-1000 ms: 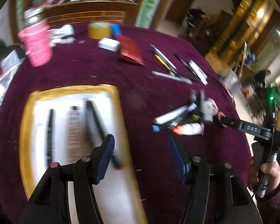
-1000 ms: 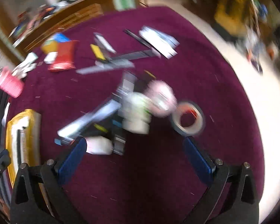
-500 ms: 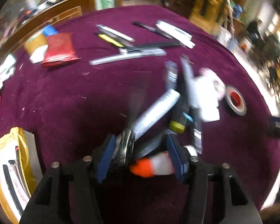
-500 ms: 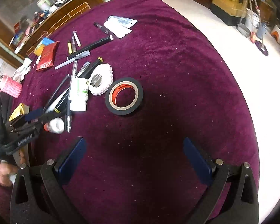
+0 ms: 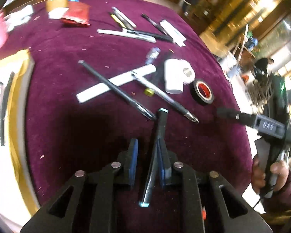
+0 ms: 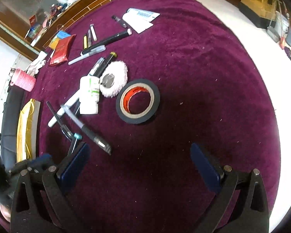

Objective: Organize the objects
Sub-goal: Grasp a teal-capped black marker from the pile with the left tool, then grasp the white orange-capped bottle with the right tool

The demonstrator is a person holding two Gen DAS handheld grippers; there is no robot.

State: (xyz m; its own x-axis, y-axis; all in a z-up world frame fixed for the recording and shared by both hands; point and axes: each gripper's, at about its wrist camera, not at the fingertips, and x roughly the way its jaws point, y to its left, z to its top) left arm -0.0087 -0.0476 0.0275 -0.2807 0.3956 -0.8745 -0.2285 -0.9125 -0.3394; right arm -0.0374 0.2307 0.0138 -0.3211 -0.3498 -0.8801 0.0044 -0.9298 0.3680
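Observation:
A dark pen with teal ends (image 5: pixel 161 128) lies between the fingers of my left gripper (image 5: pixel 147 151). It rests against the right pad; a gap shows on the left side, and the jaws are closing. Just ahead lie two black pens (image 5: pixel 122 93), a white marker (image 5: pixel 114 83), a white bottle (image 5: pixel 172 77) and a black tape roll with a red core (image 5: pixel 202 92). My right gripper (image 6: pixel 143 165) stands open over bare purple cloth, with the tape roll (image 6: pixel 137 101) in front of it. The teal-ended pen (image 6: pixel 75 141) shows by its left finger.
A yellow-rimmed tray (image 5: pixel 19 97) holding pens sits at the left. Farther back lie more pens (image 5: pixel 126 33), a red packet (image 5: pixel 75 15) and a pink thread spool (image 6: pixel 23 79). The round table's edge (image 6: pixel 269 89) curves on the right, floor beyond. A person's hand (image 5: pixel 261 172) holds the right gripper.
My left gripper swung from above the tray to the pile of pens, sank, and its jaws narrowed around the teal-ended pen. The right gripper shifted over bare cloth and stayed wide.

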